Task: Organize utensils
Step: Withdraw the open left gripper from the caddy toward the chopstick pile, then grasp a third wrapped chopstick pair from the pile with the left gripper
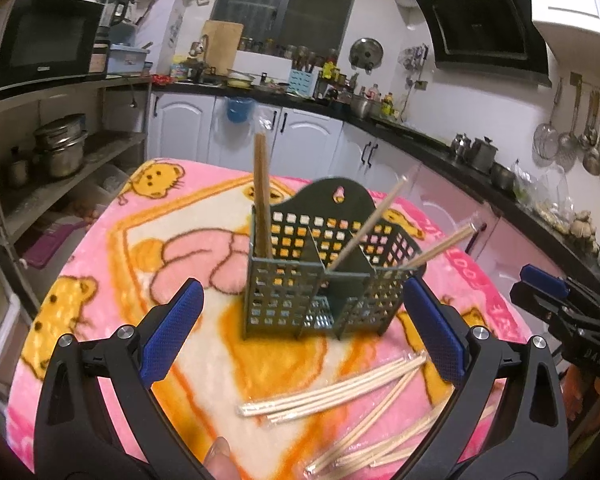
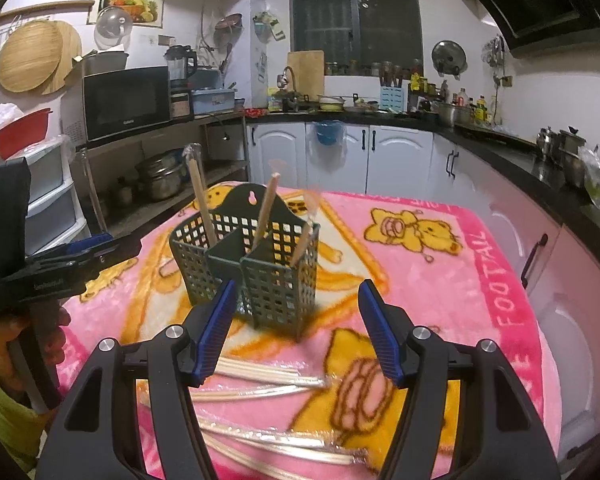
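A dark green perforated utensil basket [image 1: 284,292] [image 2: 260,272] with several compartments stands upright on the pink blanket. A brown chopstick [image 1: 262,200] and two pale ones [image 1: 372,224] lean in it. Loose plastic-wrapped chopsticks [image 1: 332,396] [image 2: 268,376] lie scattered on the blanket in front of the basket. My left gripper [image 1: 300,284] hovers open just short of the basket, above the loose chopsticks, with nothing between its blue pads. My right gripper [image 2: 297,286] is also open and empty, over the wrapped chopsticks. Each gripper appears at the edge of the other's view.
The pink cartoon blanket [image 2: 460,280] covers the table, whose edges drop off left and right. White cabinets [image 2: 396,160] and a dark counter run behind and along the right. A shelf with a microwave [image 2: 128,100] and pots stands on the left. A person's hand [image 2: 48,340] holds the left gripper.
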Demonstrator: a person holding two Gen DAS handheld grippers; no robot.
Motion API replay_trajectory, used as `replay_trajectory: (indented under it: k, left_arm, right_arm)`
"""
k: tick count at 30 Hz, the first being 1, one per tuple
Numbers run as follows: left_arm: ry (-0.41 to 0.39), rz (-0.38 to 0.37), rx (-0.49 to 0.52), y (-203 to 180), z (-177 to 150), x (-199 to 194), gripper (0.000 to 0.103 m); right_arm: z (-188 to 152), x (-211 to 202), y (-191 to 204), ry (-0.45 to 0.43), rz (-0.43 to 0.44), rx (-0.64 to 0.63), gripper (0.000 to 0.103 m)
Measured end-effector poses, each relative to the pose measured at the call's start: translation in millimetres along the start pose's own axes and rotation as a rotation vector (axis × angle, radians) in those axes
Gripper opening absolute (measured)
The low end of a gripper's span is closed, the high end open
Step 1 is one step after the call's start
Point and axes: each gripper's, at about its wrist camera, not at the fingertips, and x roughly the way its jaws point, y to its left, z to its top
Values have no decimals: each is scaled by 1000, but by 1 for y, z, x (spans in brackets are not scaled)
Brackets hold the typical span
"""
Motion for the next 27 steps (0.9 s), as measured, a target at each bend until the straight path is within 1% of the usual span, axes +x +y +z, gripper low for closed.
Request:
replay_trajectory:
  k: [9, 19, 23, 27]
  left_arm:
    - [46, -7, 26, -9, -16, 7, 92]
    - [92, -20, 62, -20, -31, 12, 92]
    - [116, -25, 75, -24, -39, 15, 87]
    - [146, -27, 87, -24, -47, 20, 85]
  right_arm:
    - [-21, -4, -14, 36, -24, 23, 60]
    - [-41, -2, -23, 85, -26, 39, 60]
    - [-47, 0, -24, 101, -17, 41, 60]
    - [-51, 3, -26, 118, -8, 51, 60]
